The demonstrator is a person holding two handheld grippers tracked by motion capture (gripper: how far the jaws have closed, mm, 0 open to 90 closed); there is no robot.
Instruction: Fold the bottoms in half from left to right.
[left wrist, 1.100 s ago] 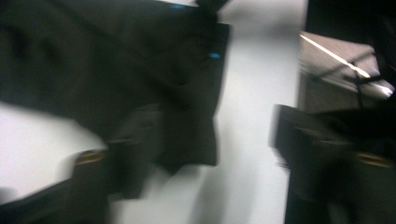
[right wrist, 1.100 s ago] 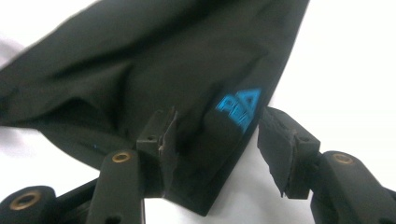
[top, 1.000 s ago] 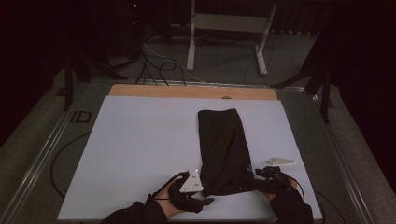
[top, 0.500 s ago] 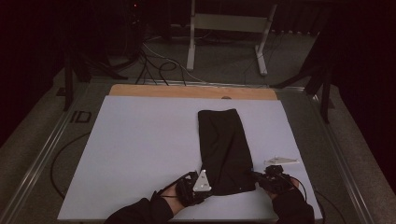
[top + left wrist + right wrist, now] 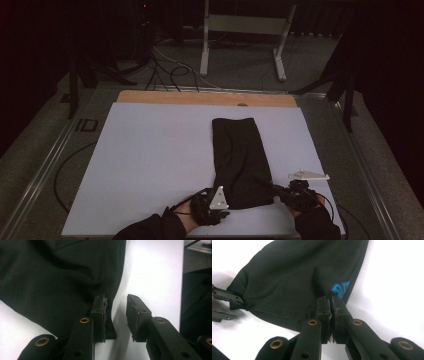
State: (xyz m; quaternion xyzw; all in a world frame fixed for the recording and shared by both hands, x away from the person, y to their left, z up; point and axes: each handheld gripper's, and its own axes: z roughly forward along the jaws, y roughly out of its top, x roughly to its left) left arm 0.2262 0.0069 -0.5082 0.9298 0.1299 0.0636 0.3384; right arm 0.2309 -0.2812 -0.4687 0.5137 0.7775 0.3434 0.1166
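Black garment (image 5: 241, 162) lies folded lengthwise on the white table sheet (image 5: 150, 165), right of centre, near hem at the person's edge. Right gripper (image 5: 330, 302) is pressed together on the hem by the near right corner. Left gripper (image 5: 116, 312) has just been opening — jaws spread at the near left corner, cloth edge against one jaw, not pinched. Fabric looks thin, limp, light; it'll drape and slide, so take it at the stitched hem corners. Blue print (image 5: 340, 288) near the hem — possibly "PA", too cropped to read
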